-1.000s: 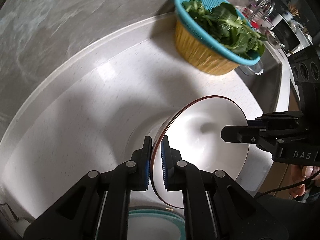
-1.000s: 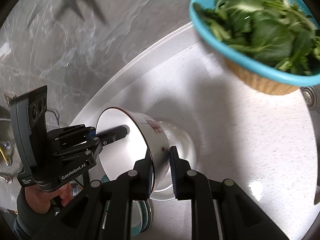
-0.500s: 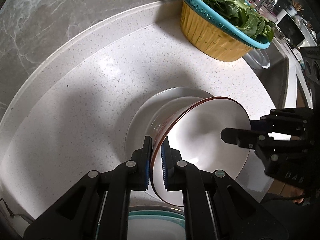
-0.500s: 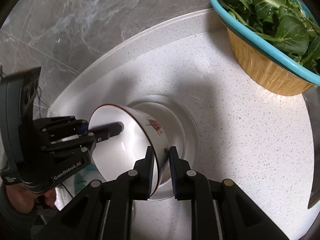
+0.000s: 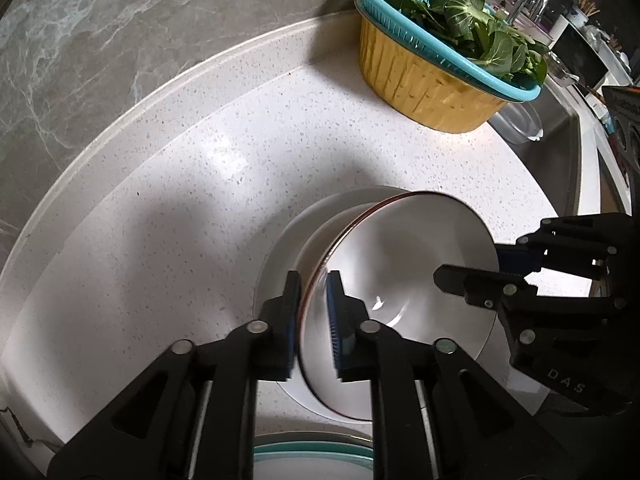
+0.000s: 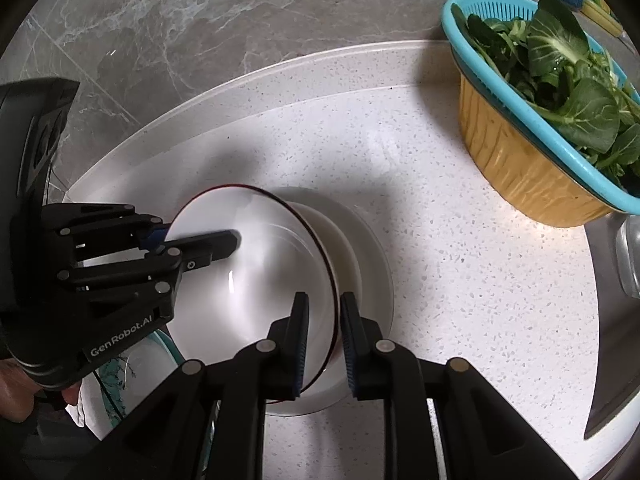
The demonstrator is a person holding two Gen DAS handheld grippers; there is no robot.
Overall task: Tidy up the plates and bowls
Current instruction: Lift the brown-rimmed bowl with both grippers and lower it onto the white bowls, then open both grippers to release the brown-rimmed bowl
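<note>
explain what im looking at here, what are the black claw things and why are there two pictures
A person holds a black two-finger gripper in each hand; there is no robot arm. Each gripper carries a camera looking along its fingers, so one picture is taken from the left gripper and the other from the right gripper. On the speckled white counter sit a basket of greens, a white plate and, at the near edge, a teal-rimmed dish. A white bowl sits in the plate. The right gripper pinches one side of its rim. The left gripper has just been opening its jaws, with the opposite rim loose between them.
</note>
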